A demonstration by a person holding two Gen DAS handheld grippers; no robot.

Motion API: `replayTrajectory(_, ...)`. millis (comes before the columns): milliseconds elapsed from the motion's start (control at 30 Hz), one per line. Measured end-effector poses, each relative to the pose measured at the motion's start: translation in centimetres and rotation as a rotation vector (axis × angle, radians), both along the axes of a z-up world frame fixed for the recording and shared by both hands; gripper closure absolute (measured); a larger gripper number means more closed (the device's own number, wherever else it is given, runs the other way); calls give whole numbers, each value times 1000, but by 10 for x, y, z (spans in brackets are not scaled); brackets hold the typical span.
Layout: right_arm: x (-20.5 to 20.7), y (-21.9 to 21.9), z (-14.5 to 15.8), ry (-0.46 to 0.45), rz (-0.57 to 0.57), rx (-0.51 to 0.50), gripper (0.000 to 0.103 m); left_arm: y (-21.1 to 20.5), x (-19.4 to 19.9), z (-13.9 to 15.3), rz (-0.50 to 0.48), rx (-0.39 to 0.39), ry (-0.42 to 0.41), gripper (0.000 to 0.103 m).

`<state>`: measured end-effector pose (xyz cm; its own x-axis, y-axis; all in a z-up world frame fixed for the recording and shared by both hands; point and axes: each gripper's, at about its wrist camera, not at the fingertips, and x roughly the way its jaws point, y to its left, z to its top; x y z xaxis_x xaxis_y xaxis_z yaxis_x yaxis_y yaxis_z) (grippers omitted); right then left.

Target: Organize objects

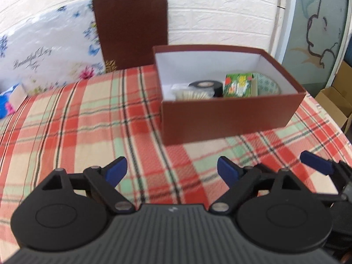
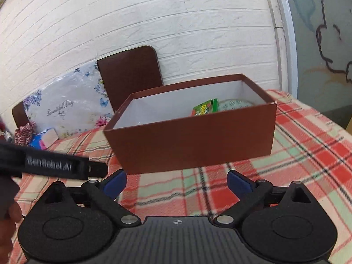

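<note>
White brick-pattern wall (image 2: 154, 11) at back, w/ a floral panel (image 1: 44, 52) and a brown board (image 1: 132, 30) leaning on it; a glass door w/ a cartoon drawing (image 1: 321, 28) to the right. In front, a counter under a red/green/cream plaid cloth (image 1: 77, 121).

On the cloth sits the brown box (image 1: 228, 121), lid off, white inside. In it, per the left wrist view: a black tape roll (image 1: 206, 85), a bundle of pale sticks, maybe cotton swabs (image 1: 191, 93), a green printed packet (image 1: 238, 84) standing on edge, and a round patterned tin or disc (image 1: 267, 83) against the right wall. The right wrist view shows only the packet and disc tops over the near wall.

Left tool (image 1: 171, 171): jaws spread wide, nothing between them, hovering over bare cloth near the box's front. Right tool (image 2: 176, 182): also spread wide and empty, just short of the box's near wall. Its blue tip shows at the right edge of the left view, so the two are side by side.

Progress, as a judgement: looks mostly done. Four items are in the box, and no loose items show on the visible cloth. What's left is unclear: maybe closing the box, but no lid is clearly visible (the brown board could be one, can't tell). Clutter at the far left edge (image 2: 33, 136) is too small to ID.
</note>
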<state>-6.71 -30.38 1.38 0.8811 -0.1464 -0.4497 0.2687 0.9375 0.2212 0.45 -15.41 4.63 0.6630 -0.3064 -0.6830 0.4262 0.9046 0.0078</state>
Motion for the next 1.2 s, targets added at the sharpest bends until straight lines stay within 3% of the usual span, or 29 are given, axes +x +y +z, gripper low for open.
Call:
replayTrajectory(267, -14, 30, -11, 62, 26, 10, 1, 33, -24, -16, 85, 33, -15, 6)
replayTrajectory(567, -6, 39, -20, 123, 32, 7, 1, 54, -18, -23, 154, 25, 9, 3)
replayTrajectory(1200, -5, 29, -28, 147, -30, 61, 1, 57, -13, -47, 169, 49, 59, 0)
